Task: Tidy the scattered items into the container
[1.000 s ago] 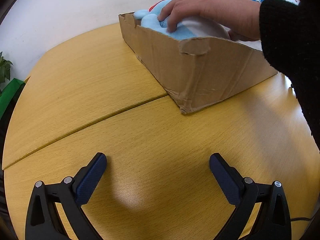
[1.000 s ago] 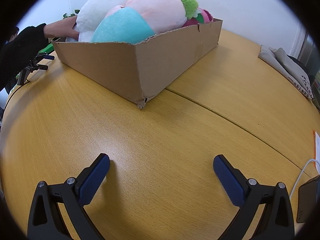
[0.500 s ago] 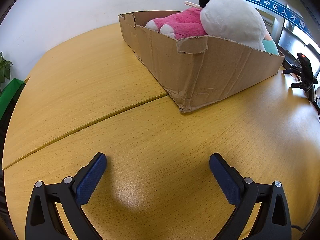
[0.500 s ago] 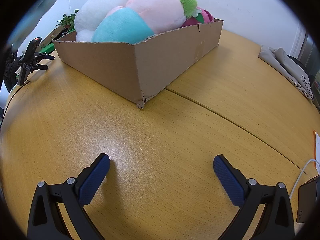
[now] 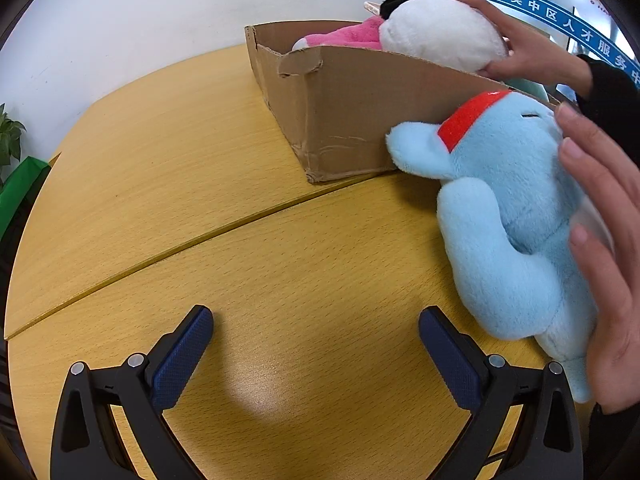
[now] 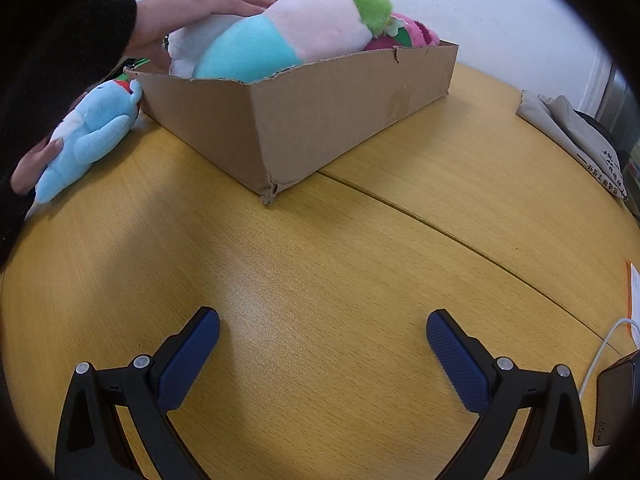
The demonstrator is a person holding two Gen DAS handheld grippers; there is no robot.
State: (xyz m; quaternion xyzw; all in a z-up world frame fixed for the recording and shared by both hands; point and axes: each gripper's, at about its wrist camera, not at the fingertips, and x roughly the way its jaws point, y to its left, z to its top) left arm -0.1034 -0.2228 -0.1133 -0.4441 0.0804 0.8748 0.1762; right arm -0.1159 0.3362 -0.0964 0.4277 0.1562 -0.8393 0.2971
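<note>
Desk [image 5: 168, 208], wood, carries a cardboard box [image 6: 320, 120] full of plush toys; big pink/teal plush [image 6: 288, 36] and white plush [image 5: 436, 32] stick up over the rim. Left gripper [image 5: 316, 344] and right gripper [image 6: 323, 344]: both spread wide, holding nothing, low over bare desk. Blue plush [image 5: 508, 216] lies on desk just beside box wall, outside it; a bare hand [image 5: 608, 248] on it, cut off by frame edge. Second hand [image 6: 200, 12] on the box toys. Box inside mostly hidden.
</note>
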